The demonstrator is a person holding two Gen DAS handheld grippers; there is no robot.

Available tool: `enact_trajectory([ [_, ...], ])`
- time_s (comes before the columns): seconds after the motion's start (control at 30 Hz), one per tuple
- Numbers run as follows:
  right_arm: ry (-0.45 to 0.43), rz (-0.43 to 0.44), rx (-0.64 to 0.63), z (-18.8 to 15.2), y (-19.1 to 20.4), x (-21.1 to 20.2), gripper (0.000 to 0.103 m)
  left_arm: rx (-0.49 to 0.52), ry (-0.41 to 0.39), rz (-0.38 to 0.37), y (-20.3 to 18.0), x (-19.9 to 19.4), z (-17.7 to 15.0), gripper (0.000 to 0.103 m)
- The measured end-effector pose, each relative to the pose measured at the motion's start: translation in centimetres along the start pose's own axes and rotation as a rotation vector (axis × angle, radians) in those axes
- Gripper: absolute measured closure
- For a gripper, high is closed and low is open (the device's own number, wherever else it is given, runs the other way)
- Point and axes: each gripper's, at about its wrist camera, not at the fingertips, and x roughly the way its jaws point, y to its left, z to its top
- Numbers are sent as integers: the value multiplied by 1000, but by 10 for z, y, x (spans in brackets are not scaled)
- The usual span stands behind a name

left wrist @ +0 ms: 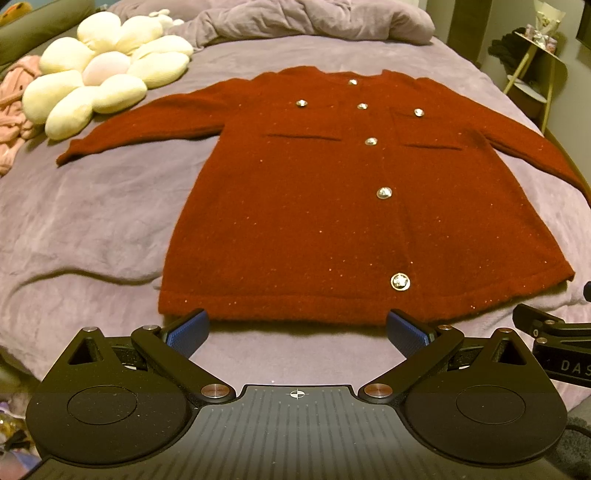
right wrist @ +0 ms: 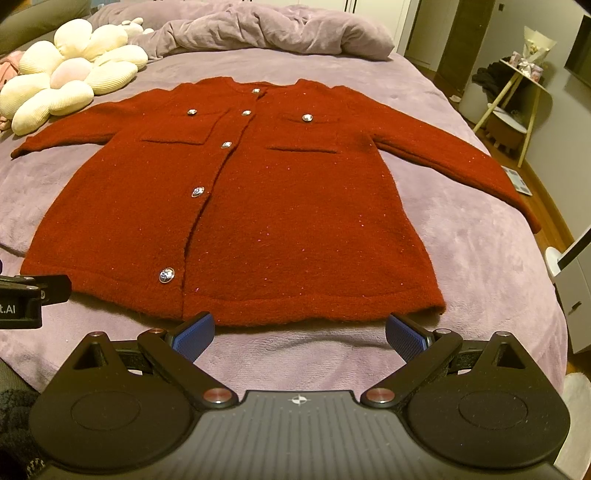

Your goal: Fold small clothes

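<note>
The bed, under a mauve plush cover, carries everything, with a rumpled duvet heaped along its far edge. A red knitted cardigan lies flat and face up across the middle of the bed, buttoned, collar toward the far edge and hem toward the near edge, both sleeves spread out sideways toward the left and right edges. A cream flower-shaped cushion sits near the far left corner, just beyond the left sleeve cuff and apart from it.

The left gripper hovers just short of the hem, toward its left half; its jaws stand wide apart and hold nothing. The right gripper is level with it at the hem's right half, its jaws likewise spread wide and empty. Their blue pads sit over bare cover, not yet on the knit.

I judge the fold has not begun: the garment is only laid out and both tools are lined up at the hem. The next move probably calls for nipping a sleeve or a side edge and carrying it over the body, lifting cleanly so the thick knit does not drag or bunch. Metal buttons run up the front.

No containers are in view on the bed.
</note>
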Motion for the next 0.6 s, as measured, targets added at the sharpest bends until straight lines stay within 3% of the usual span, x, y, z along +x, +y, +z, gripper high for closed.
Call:
enact_trajectory([
  [0.6,-9,9,1,0,1,0,4,0,8,4,1,1,-1,0],
])
